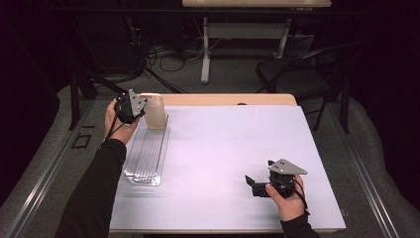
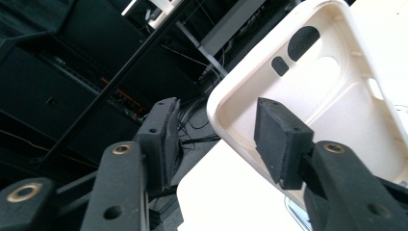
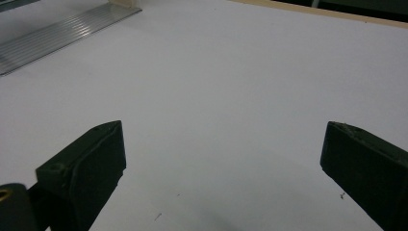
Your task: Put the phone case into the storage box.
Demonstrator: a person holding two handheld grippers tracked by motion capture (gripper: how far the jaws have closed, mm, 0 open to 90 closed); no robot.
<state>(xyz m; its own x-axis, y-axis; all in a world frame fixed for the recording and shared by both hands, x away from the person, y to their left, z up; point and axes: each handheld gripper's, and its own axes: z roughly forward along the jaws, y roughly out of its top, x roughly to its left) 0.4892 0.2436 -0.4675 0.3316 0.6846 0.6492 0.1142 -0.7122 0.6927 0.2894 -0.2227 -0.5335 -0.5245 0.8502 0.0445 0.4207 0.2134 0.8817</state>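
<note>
The phone case [image 2: 337, 96] looks like smooth, cream, matt plastic, and the tray [image 1: 146, 157] under it is clear, ribbed and glossy. The tabletop [image 1: 233, 153] carries a matt white sheet over a pale wood edge. Each claw's pads [image 2: 279, 139] look like matt black, slightly grainy rubber.
</note>
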